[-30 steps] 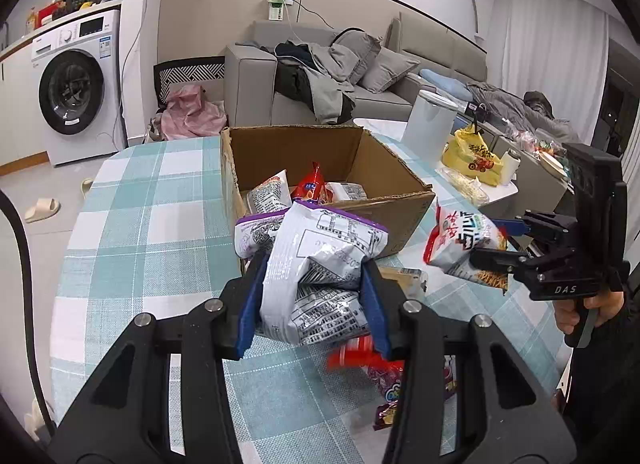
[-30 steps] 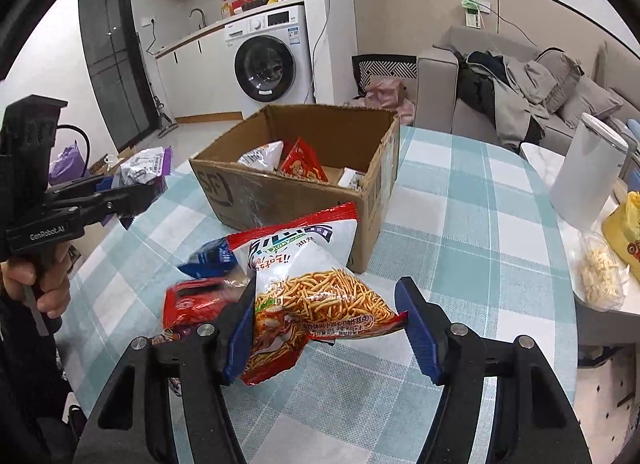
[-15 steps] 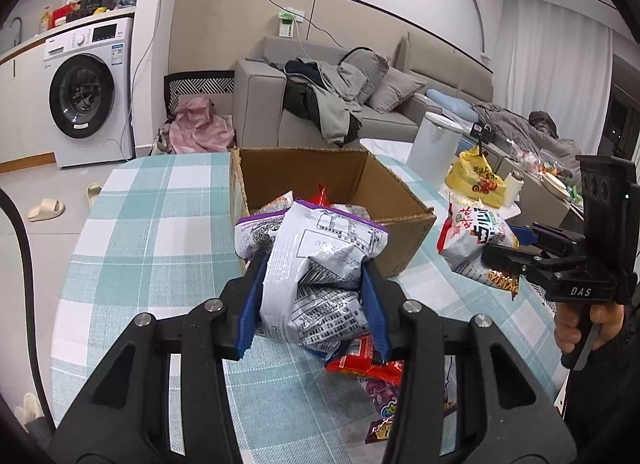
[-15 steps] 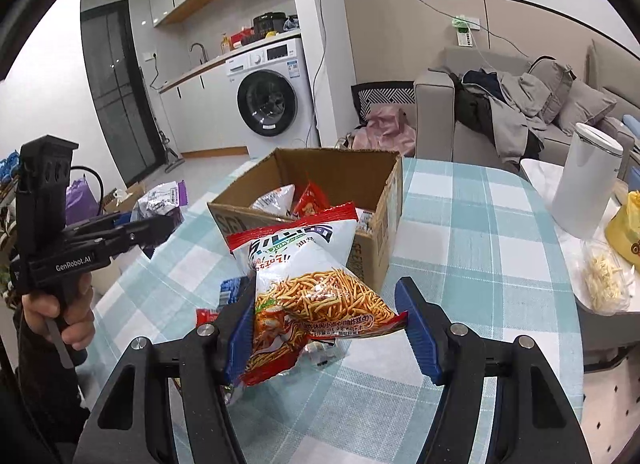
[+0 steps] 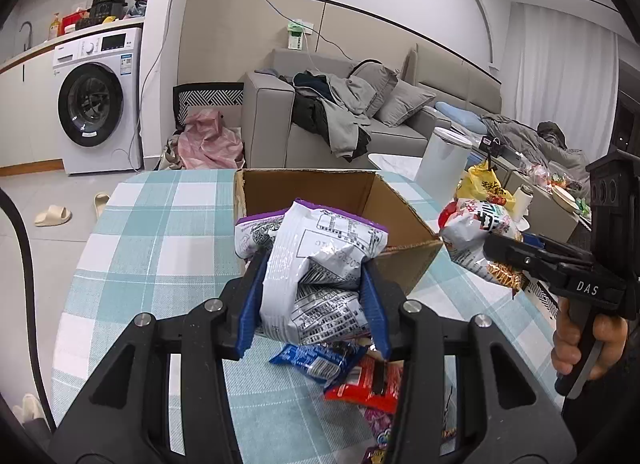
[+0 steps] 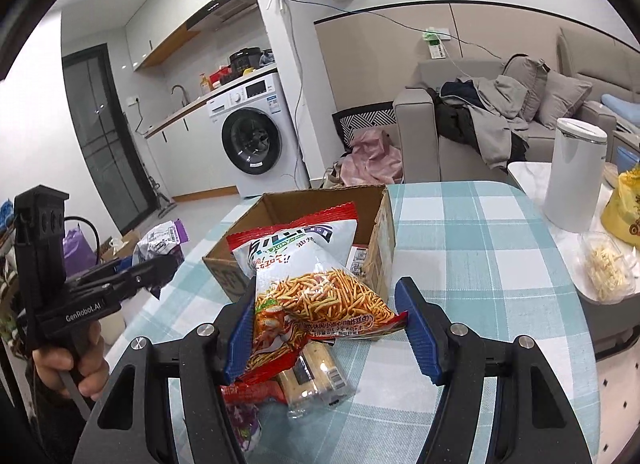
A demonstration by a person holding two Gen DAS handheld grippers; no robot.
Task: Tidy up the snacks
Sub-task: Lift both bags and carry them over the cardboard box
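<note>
The left gripper clamps a purple-edged white snack bag between both blue fingers, held up just short of the cardboard box. The right gripper holds a red noodle-snack bag against its left finger, jaws wide; loose packets lie below on the checked table.

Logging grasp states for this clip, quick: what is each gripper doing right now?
Left gripper: shut on the purple-edged snack bag, held in the air.
Right gripper: holding the red noodle-snack bag, also lifted.
</note>
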